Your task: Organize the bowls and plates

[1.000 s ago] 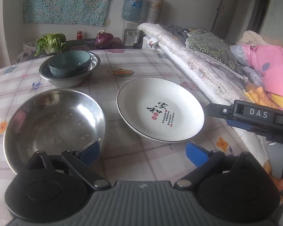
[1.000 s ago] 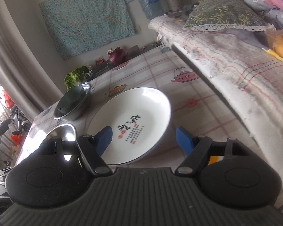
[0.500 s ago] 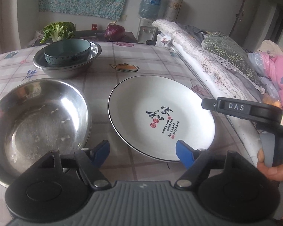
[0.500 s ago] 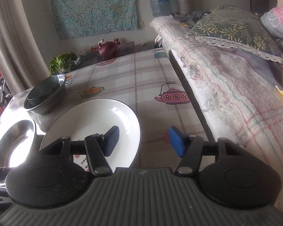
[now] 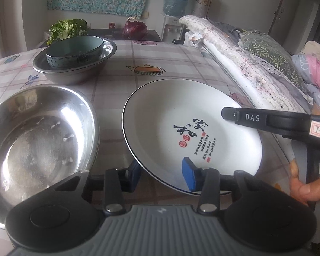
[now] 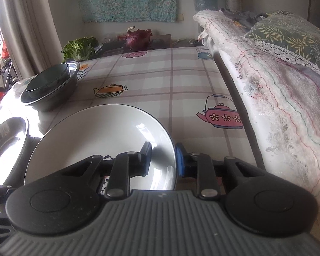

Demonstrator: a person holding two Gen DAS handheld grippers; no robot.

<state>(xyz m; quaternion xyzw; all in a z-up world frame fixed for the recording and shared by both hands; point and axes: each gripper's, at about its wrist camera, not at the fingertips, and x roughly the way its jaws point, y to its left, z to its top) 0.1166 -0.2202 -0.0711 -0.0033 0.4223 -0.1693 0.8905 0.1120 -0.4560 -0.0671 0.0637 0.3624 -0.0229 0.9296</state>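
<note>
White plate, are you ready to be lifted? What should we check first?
1. Left gripper straddles the white plate at its near rim: ok.
2. Right gripper straddles the plate's right rim: ok.
3. Firm grip: not ok. Both jaws have just been closing, but gaps beside the rim show.
4. Plate empty: ok.
5. Steel bowl apart from the plate: ok.

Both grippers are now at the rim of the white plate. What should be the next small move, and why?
Probably finish closing both, then lift. The left gripper and the right gripper each straddle the rim of the white plate; their jaws have just been closing, but gaps still show beside the pads.
</note>
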